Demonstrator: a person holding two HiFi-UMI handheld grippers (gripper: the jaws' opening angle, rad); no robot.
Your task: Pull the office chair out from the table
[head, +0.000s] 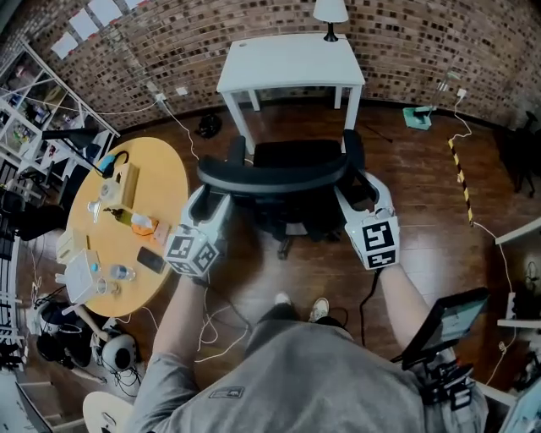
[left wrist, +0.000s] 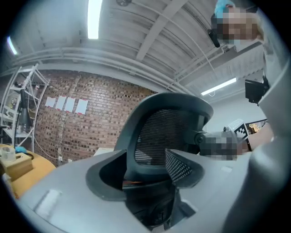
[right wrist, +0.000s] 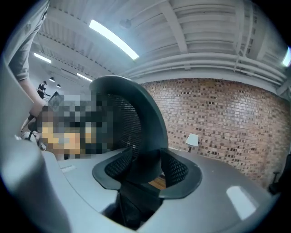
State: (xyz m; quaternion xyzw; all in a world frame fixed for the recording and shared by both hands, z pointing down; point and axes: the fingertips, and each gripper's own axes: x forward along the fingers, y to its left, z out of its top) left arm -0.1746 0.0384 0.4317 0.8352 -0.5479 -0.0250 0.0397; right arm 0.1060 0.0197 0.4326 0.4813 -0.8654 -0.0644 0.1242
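Office chair (head: 296, 157) stands at 6 o'clock from the white desk (head: 292, 63); left tool (head: 220, 196) and right tool (head: 352, 193) each clamp its backrest (head: 275, 176)

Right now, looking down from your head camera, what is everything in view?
office chair: one, black, centre, before the white table
table: one, white, against the brick wall
lamp: one, white shade, on that table
round table: one, yellow, left, cluttered
shelving: one, white, far left
striped tape: one strip, yellow-black, floor right
cables: several, white, floor
shoes: two, white, below the chair
left gripper: one, white, jaws on chair back's left end
right gripper: one, white, jaws on chair back's right end
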